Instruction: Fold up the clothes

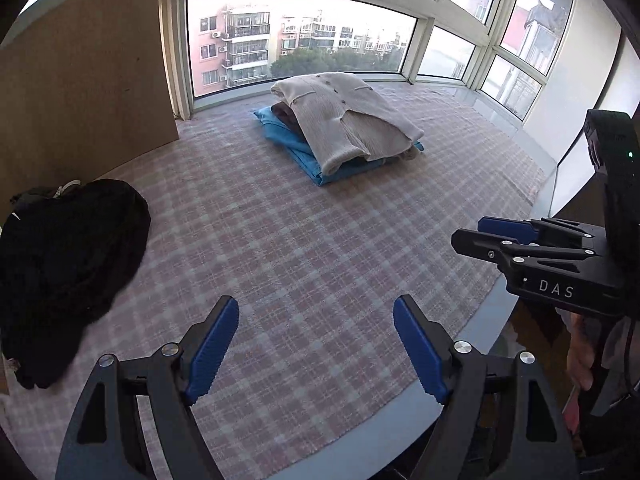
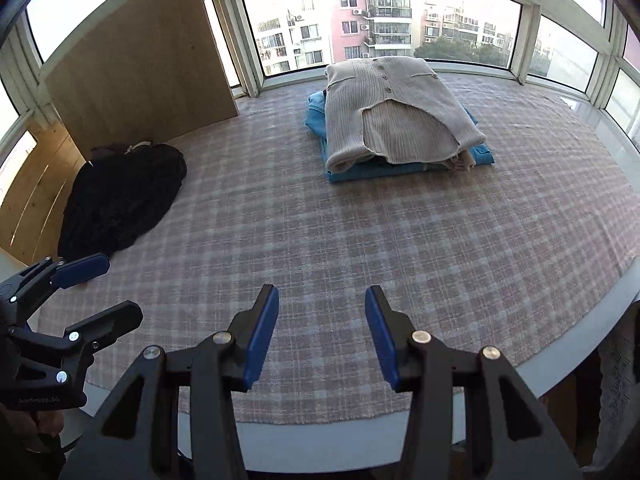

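Observation:
A folded beige knit cardigan [image 1: 344, 116] [image 2: 396, 112] tops a stack with a brown piece and a blue garment [image 1: 296, 148] [image 2: 480, 154] at the far side of the checked cloth. A crumpled black garment [image 1: 68, 264] [image 2: 120, 200] lies at the left edge. My left gripper [image 1: 316, 344] [image 2: 108, 292] hovers open over the near cloth with nothing between its fingers. My right gripper [image 2: 322, 332] [image 1: 480, 236] is open too, empty, near the table's front right edge. Both are well short of the clothes.
The pink-grey checked cloth [image 1: 280, 248] [image 2: 360, 232] covers a table with a pale rounded rim [image 2: 580, 360]. A wooden board [image 1: 80, 92] [image 2: 140, 64] stands at the back left behind the black garment. Windows [image 1: 300, 36] run along the far side.

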A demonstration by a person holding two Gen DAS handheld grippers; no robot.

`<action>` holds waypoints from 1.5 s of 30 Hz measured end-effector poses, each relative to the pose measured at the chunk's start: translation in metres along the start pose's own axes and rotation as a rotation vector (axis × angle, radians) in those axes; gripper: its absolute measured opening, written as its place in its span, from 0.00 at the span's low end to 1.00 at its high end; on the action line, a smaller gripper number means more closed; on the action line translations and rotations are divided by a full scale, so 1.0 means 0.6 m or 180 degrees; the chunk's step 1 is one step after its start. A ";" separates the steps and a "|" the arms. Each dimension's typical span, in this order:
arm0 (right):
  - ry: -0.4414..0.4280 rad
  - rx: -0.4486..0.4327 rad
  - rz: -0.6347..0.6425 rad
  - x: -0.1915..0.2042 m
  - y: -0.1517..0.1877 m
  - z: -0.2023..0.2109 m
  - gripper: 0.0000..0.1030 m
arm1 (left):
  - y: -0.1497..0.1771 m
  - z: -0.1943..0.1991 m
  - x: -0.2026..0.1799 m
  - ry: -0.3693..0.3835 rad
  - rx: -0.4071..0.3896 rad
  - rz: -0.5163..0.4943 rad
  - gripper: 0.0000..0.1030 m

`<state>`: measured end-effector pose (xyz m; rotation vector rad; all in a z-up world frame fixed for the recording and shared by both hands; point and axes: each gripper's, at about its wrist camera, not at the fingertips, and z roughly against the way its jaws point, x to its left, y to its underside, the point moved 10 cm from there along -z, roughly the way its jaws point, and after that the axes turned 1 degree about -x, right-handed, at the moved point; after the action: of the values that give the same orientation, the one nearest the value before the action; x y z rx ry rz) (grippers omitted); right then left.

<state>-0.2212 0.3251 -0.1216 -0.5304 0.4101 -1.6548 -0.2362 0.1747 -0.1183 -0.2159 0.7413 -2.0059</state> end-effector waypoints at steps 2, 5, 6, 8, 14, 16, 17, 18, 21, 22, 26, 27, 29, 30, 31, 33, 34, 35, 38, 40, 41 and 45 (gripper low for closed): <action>0.0009 -0.0037 0.0010 0.015 0.006 0.013 0.43 | 0.006 0.018 0.001 -0.0011 -0.0049 -0.0031 0.77; 0.0013 -0.0101 0.0004 0.030 0.010 0.031 0.43 | 0.015 0.037 0.000 -0.0016 -0.0106 -0.0068 0.81; 0.0015 -0.0122 0.0001 0.034 0.011 0.036 0.43 | 0.018 0.042 -0.001 -0.0019 -0.0122 -0.0078 0.85; 0.0017 -0.0165 -0.0005 0.043 0.014 0.048 0.43 | 0.022 0.052 0.001 -0.0026 -0.0145 -0.0080 0.88; 0.0026 -0.0292 -0.0015 0.065 0.019 0.080 0.43 | 0.023 0.084 0.008 -0.0038 -0.0271 -0.0014 0.95; 0.0029 -0.0335 -0.0016 0.071 0.020 0.090 0.43 | 0.019 0.095 0.010 -0.0093 -0.0339 -0.0040 0.96; 0.0031 -0.0356 -0.0017 0.073 0.020 0.094 0.43 | 0.017 0.099 0.011 -0.0121 -0.0361 -0.0056 0.96; 0.0032 -0.0377 -0.0017 0.076 0.020 0.099 0.43 | 0.015 0.104 0.011 -0.0148 -0.0384 -0.0071 0.96; 0.0038 -0.0438 -0.0020 0.083 0.021 0.113 0.44 | 0.010 0.117 0.013 -0.0232 -0.0450 -0.0117 0.96; 0.0041 -0.0455 -0.0023 0.086 0.020 0.116 0.44 | 0.009 0.120 0.014 -0.0258 -0.0469 -0.0131 0.96; 0.0054 -0.0523 -0.0032 0.095 0.019 0.129 0.56 | 0.006 0.132 0.017 -0.0329 -0.0515 -0.0187 0.96; 0.0057 -0.0540 -0.0035 0.097 0.018 0.133 0.56 | 0.006 0.136 0.017 -0.0346 -0.0530 -0.0203 0.96; 0.0064 -0.0574 -0.0039 0.101 0.018 0.139 0.56 | 0.004 0.146 0.019 -0.0366 -0.0581 -0.0207 0.97; 0.0067 -0.0591 -0.0042 0.104 0.017 0.142 0.56 | 0.001 0.151 0.021 -0.0354 -0.0607 -0.0214 0.97; 0.0070 -0.0608 -0.0044 0.106 0.017 0.146 0.56 | 0.001 0.155 0.022 -0.0349 -0.0630 -0.0208 0.97; 0.0069 -0.0639 -0.0051 0.111 0.016 0.151 0.56 | -0.001 0.164 0.025 -0.0349 -0.0673 -0.0197 0.97; 0.0062 -0.0652 -0.0056 0.113 0.016 0.152 0.56 | -0.002 0.167 0.026 -0.0347 -0.0690 -0.0198 0.97; 0.0056 -0.0665 -0.0061 0.116 0.015 0.153 0.56 | -0.002 0.171 0.027 -0.0345 -0.0707 -0.0198 0.97; 0.0061 -0.0683 -0.0063 0.122 0.014 0.155 0.56 | -0.002 0.176 0.027 -0.0324 -0.0732 -0.0209 0.97; 0.0053 -0.0685 -0.0073 0.125 0.014 0.154 0.56 | -0.002 0.179 0.029 -0.0329 -0.0744 -0.0221 0.97; 0.0048 -0.0685 -0.0079 0.126 0.013 0.154 0.56 | -0.002 0.180 0.030 -0.0335 -0.0751 -0.0227 0.97; 0.0049 -0.0695 -0.0087 0.132 0.012 0.155 0.56 | -0.003 0.186 0.037 -0.0358 -0.0781 -0.0235 0.97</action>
<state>-0.1715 0.2488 -0.0400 -0.6881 0.6015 -1.6507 -0.2007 0.1108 -0.0310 -0.5022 0.9177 -1.9513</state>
